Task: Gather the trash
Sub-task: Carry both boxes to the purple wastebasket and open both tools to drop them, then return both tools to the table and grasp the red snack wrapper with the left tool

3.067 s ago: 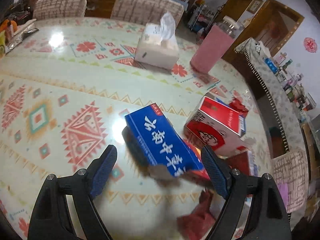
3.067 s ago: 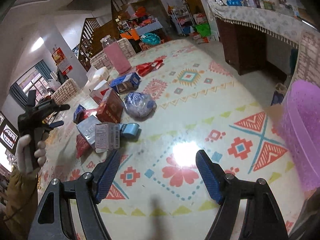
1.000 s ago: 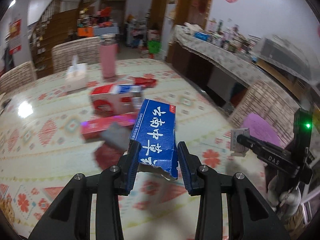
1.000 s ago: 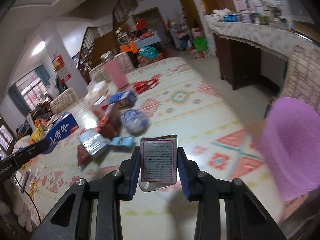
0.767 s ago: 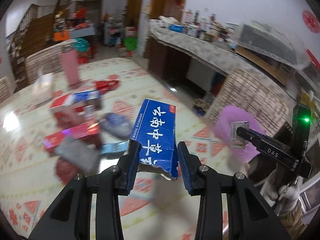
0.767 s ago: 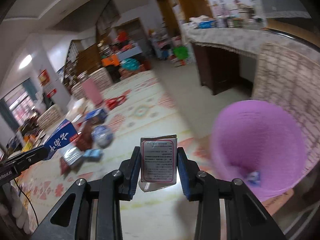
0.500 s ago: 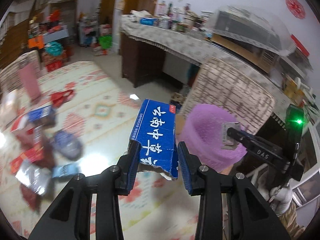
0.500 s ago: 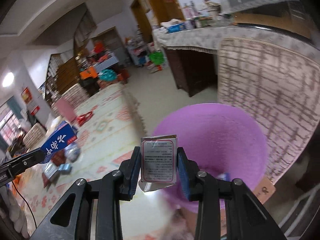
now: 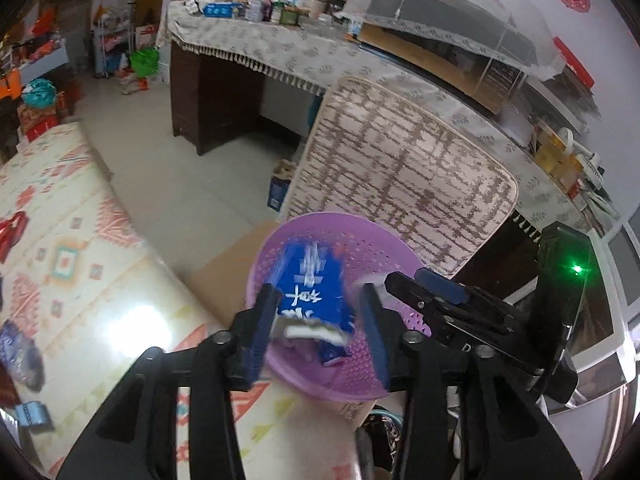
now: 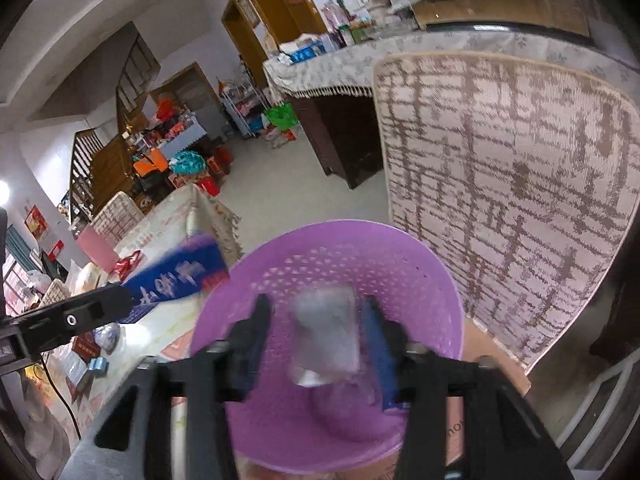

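Your left tongs [image 9: 318,326] and right tongs [image 10: 320,344] are black, with blue pads [image 9: 262,330], silver screws and one green light.

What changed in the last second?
Both grippers swung from the table to over the purple bin. The left gripper is opening and the blue box is slipping out; the right gripper is opening and letting go of the small packet. Other trash stays on the table.

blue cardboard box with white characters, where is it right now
In the left wrist view the blue cardboard box sits low in the middle, between the opening fingers of the left gripper, over the mouth of the purple perforated plastic basket beside the woven chair back.
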`<state>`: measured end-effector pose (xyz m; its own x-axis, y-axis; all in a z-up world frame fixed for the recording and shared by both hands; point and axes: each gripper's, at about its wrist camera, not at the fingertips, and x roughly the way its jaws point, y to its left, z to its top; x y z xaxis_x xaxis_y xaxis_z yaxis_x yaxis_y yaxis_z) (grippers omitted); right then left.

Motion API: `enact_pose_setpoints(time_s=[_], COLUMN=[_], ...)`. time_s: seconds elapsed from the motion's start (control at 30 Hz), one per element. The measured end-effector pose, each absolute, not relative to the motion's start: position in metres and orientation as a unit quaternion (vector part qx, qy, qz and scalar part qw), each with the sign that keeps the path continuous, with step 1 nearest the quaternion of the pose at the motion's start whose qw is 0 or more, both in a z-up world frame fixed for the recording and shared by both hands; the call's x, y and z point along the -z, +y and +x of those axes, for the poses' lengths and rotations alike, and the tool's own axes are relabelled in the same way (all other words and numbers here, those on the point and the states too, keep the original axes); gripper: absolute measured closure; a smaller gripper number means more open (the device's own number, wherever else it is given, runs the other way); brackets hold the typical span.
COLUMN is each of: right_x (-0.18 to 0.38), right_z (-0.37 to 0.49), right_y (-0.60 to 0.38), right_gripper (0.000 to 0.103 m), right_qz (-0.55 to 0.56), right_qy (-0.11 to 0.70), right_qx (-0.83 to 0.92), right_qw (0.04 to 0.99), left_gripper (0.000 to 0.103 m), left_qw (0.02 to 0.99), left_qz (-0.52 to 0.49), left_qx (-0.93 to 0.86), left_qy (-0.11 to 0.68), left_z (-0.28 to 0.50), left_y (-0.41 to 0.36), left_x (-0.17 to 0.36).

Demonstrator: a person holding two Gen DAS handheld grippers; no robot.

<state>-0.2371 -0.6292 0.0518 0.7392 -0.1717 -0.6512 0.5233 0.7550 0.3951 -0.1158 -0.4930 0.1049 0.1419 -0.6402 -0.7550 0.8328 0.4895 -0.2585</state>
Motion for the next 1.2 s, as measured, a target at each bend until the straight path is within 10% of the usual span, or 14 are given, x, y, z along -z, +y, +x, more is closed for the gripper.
enact_pose_setpoints(time_s=[0.4, 1.2], right_x=[-0.059, -0.048], right_z=[-0.3, -0.371], right_y=[-0.645, -0.639], right_gripper=[0.024, 0.017], right_qz=[0.291, 0.233], right_qy=[0.293, 0.406], right_qx=[0.229, 0.267], right_qw=[0.881, 0.843], left_gripper=[0.025, 0.024], left_qw=[0.766, 0.901], left_qz=[0.119, 0.057], left_qx=[0.492, 0.27], left_qy=[0.398, 0.335], left_z=[-0.143, -0.099], left_y=[-0.434, -0.206], left_x=[-0.118, -0.162])
